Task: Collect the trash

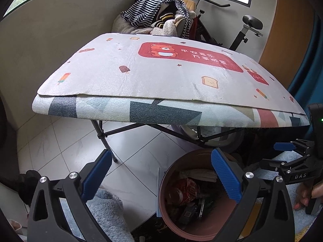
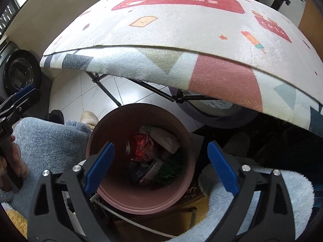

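A pink round bin [image 1: 201, 227] stands on the floor below the table's front edge and holds several pieces of trash, among them a crushed red can [image 1: 186, 190] and a pale wrapper [image 1: 197, 174]. My left gripper [image 1: 161, 171] is open and empty, above the bin's left rim. In the right wrist view the bin [image 2: 141, 199] lies straight below my right gripper [image 2: 160, 164], which is open and empty; red packaging [image 2: 144, 146] and a pale wrapper [image 2: 163, 136] lie inside. The right gripper also shows in the left wrist view [image 1: 290, 151]. The left gripper also shows in the right wrist view [image 2: 20, 98].
A folding table [image 1: 161, 109] with a bear-print mat [image 1: 161, 70] fills the upper view. Clothes [image 1: 157, 14] are piled behind it, beside an exercise bike [image 1: 244, 32]. A round appliance [image 2: 218, 113] sits under the table. Blue fleece-clad legs [image 2: 50, 141] flank the bin.
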{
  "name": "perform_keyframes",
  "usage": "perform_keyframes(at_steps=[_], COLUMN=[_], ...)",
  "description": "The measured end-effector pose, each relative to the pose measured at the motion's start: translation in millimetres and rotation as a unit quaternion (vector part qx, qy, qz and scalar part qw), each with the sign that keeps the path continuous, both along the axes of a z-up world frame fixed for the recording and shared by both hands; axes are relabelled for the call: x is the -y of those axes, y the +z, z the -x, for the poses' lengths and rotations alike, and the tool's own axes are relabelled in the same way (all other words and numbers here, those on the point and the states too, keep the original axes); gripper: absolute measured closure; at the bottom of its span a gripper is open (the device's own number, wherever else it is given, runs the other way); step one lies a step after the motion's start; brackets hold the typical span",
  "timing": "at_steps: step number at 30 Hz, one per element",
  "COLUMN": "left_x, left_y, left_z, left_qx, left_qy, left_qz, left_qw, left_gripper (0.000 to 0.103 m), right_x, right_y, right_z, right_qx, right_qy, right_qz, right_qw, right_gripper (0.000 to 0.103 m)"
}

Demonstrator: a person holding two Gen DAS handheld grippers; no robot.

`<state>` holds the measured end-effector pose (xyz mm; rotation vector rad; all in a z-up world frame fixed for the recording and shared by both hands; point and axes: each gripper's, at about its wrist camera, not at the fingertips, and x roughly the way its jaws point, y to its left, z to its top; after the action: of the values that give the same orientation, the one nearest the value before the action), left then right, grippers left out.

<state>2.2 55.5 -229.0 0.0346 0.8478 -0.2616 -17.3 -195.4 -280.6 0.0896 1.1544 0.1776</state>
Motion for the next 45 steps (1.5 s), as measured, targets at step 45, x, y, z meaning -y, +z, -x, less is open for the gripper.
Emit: perform_keyframes(at_steps=[45], left_x=[18], left_y=[212], left_z=[-35], left_qx=[0.194], left_qy=[0.098], left_qz=[-0.019], left_qw=[0.9760], left_gripper=[0.006], right_x=[54], right_y=[259], right_z=[-27], right_qx=[0.293], right_qy=[-0.091], right_qz=[0.053], right_qw=[0.950], right_gripper=[0.006])
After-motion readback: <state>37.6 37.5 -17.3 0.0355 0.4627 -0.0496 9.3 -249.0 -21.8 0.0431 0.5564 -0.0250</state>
